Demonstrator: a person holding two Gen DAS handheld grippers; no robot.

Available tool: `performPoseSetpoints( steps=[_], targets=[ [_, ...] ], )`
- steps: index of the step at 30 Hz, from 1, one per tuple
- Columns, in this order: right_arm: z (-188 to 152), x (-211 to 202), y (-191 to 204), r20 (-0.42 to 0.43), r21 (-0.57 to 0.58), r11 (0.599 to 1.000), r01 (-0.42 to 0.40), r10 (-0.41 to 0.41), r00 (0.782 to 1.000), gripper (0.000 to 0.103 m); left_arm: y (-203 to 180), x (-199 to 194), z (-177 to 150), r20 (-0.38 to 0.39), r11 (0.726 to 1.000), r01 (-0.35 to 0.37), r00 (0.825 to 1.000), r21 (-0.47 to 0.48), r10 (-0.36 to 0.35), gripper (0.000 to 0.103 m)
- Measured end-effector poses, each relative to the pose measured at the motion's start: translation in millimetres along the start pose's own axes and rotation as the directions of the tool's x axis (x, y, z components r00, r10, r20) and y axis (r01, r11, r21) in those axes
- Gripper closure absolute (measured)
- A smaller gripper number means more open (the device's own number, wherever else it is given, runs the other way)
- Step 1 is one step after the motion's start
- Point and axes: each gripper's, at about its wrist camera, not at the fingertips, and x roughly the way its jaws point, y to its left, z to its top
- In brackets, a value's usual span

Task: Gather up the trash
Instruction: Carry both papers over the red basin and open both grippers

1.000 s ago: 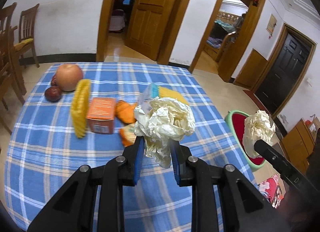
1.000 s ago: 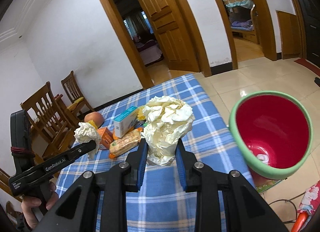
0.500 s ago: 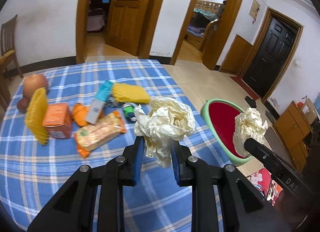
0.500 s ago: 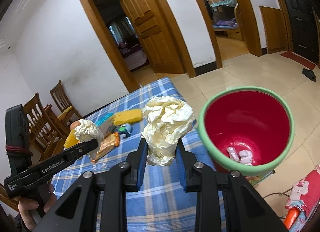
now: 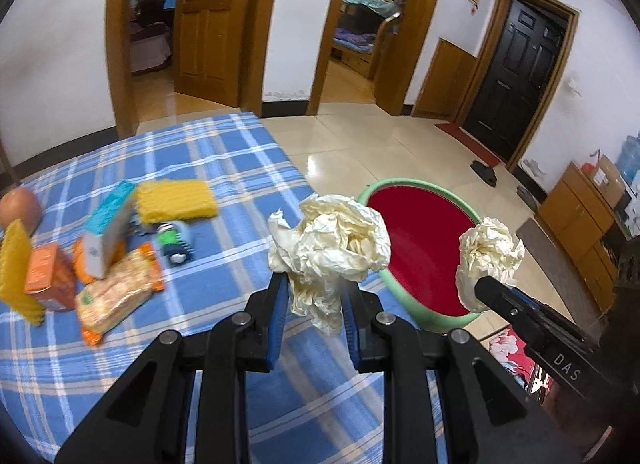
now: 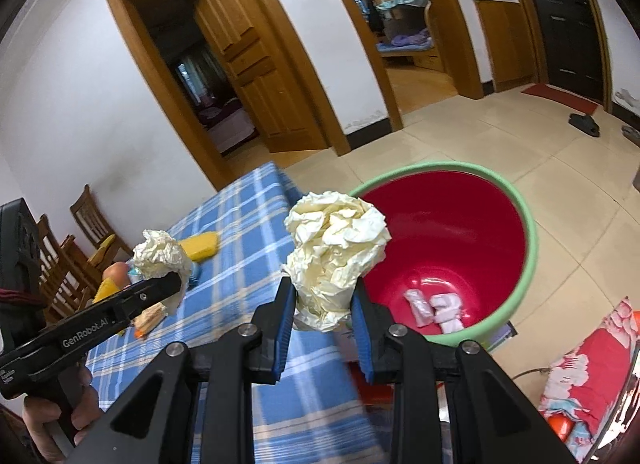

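I have the left tongs (image 5: pixel 314 300) clamped on a crumpled ball of cream paper (image 5: pixel 332 248), its blue pads pressing the lower part of the wad while the bulk stands above the fingertips. The right tongs (image 6: pixel 322 312) are likewise clamped on a second crumpled paper ball (image 6: pixel 336 248), held the same way. In the left wrist view the first wad sits over the near corner of the counter (image 5: pixel 240 152), which is covered in a blue plaid cloth, just beside the green-rimmed red bin (image 5: pixel 424 244) standing on the tiled floor off the counter's edge. In the right wrist view the second wad overlaps the bin's near rim, and two small pale scraps (image 6: pixel 436 306) lie at the bottom of the bin. Each tool shows in the other's camera, side by side and apart, each with its wad. On the counter, well back from the wads, I note a yellow sponge (image 5: pixel 176 196), a teal and white carton (image 5: pixel 106 230), an orange box (image 5: pixel 48 282), a wrapped snack packet (image 5: pixel 116 296), a small green and blue object (image 5: pixel 174 242) and a round fruit (image 5: pixel 20 206) at the far left. A person's hand (image 6: pixel 56 420) grips the left tool's handle in the right wrist view.
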Motion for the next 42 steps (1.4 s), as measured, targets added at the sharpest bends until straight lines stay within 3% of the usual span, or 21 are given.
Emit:
performPoseSetpoints(
  steps=[12,27,29,31,34,42],
  targets=[
    [0,12,-50,-0.031,0.068,0.994,0.088,-0.087,0.996,0.07,-46,50,7,-0.072,0.996,0.05,0.996,0.075,-0.045,0.078],
    [0,22,-85,-0.041,0.152,0.983,0.107,-0.102,0.994,0.06,-73,95,9,-0.143,0.99,0.077,0.988,0.117,-0.06,0.078],
    [0,21,-88,-0.038,0.157,0.981,0.109,-0.105,0.994,0.059,-77,96,9,-0.142,0.989,0.08,0.988,0.125,-0.062,0.074],
    [-2,19,-88,-0.037,0.16,0.981,0.111,-0.107,0.994,0.059,-81,96,9,-0.14,0.988,0.085,0.988,0.13,-0.066,0.059],
    [-3,18,-90,-0.038,0.165,0.98,0.113,-0.109,0.993,0.057,-84,93,10,-0.128,0.987,0.083,0.99,0.137,-0.065,0.048],
    [-1,14,-82,-0.035,0.157,0.982,0.105,-0.101,0.994,0.049,-75,79,12,-0.105,0.991,0.068,0.993,0.114,-0.056,0.048]
  ],
)
